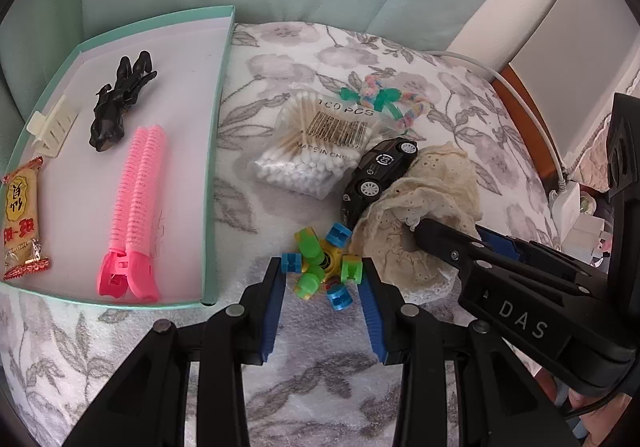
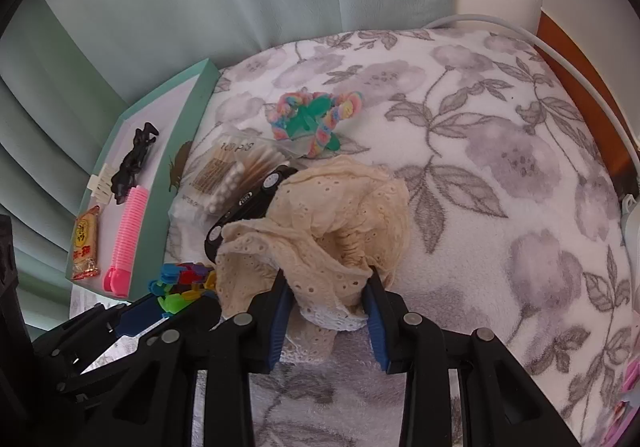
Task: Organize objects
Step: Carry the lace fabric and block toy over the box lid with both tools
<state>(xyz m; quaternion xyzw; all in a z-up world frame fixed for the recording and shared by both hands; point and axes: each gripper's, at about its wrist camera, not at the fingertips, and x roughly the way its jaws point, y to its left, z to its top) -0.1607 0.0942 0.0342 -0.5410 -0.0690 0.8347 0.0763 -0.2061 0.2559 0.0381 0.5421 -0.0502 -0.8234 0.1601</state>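
Observation:
A colourful fidget spinner (image 1: 322,263) lies on the floral blanket between the open fingers of my left gripper (image 1: 323,275), which stand on either side of it. My right gripper (image 2: 330,287) is open around the near edge of a cream lace scrunchie (image 2: 320,223); it also shows in the left wrist view (image 1: 424,203), with the right gripper's fingertips (image 1: 428,231) on it. A black toy car (image 1: 378,171) leans against the scrunchie. A bag of cotton swabs (image 1: 320,143) and a green and pastel hair tie (image 1: 380,99) lie behind.
A teal tray (image 1: 216,151) at the left holds a pink hair roller clip (image 1: 134,215), a black claw clip (image 1: 120,103), a cream clip (image 1: 52,127) and a snack packet (image 1: 22,219). A white cable (image 2: 580,59) runs along the bed's right edge.

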